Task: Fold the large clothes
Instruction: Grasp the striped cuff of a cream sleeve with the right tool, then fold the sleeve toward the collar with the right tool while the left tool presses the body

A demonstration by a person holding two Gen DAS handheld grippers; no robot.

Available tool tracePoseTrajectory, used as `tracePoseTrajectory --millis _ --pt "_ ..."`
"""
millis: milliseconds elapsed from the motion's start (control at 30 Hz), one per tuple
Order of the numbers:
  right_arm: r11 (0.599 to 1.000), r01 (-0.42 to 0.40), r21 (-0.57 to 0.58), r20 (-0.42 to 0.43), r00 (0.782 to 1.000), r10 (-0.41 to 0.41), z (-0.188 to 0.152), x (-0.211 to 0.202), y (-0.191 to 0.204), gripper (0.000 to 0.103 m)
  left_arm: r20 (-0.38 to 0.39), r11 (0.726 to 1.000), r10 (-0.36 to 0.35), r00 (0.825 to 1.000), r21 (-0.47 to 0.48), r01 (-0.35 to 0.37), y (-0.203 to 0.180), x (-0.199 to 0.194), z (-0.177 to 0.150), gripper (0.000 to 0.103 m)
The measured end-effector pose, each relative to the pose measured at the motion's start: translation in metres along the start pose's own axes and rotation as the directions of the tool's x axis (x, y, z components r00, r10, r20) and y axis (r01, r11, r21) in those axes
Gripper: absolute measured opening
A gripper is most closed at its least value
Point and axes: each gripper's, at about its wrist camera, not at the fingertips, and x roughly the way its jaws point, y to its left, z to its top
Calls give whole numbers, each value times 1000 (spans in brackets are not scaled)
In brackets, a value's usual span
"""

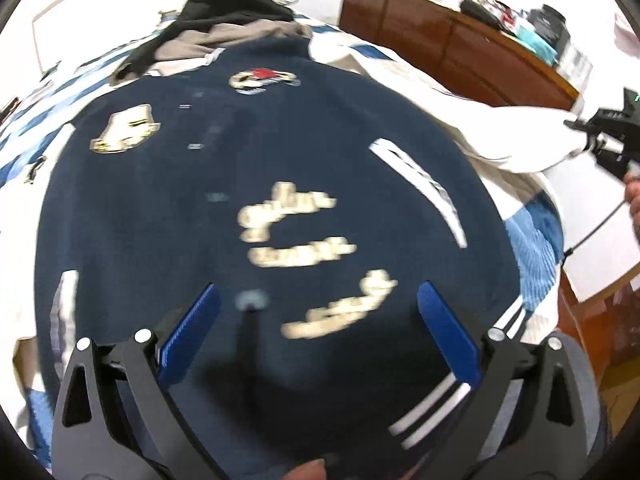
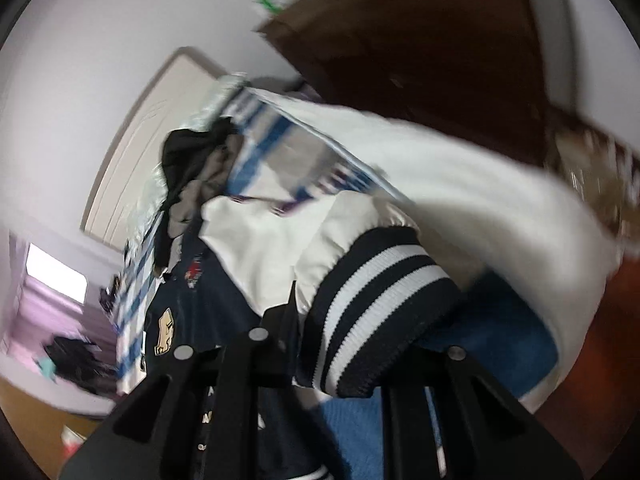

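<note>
A navy varsity jacket with cream patches and white sleeves lies spread front-up on the bed. My left gripper hovers over its lower front, its blue pads wide apart with nothing between them, so it is open. At the right, my right gripper holds the end of the white sleeve lifted off the bed. In the right wrist view the navy-and-white striped cuff sits clamped in my right gripper, hiding the fingertips, and the white sleeve stretches away above it.
The bed has a blue-and-white checked cover. A heap of black and beige clothes lies at its far end. A cluttered brown wooden dresser stands right of the bed, with wood floor beside it. A pale door is behind.
</note>
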Motion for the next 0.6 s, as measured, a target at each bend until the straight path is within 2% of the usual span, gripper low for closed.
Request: tracePoseTrajectory --millis 67,267,367,467,600 --pt "998 0 -60 16 1000 1 9 -6 29 18 0 1000 16 1000 5 -16 17 -9 -8 97" --pt "969 -1 -246 62 998 17 28 -16 129 18 -33 1000 5 999 -22 -5 68 -18 -46 97" --pt "942 -11 -336 71 997 37 25 -13 182 17 -52 998 -17 999 -61 14 87 -11 -66 97" --pt "908 -27 -418 70 996 62 17 3 242 17 -95 985 -94 991 -152 79 106 2 -83 97" --pt "847 -37 -530 53 996 76 -5 34 311 17 -101 980 -127 987 -170 109 110 8 -85 97"
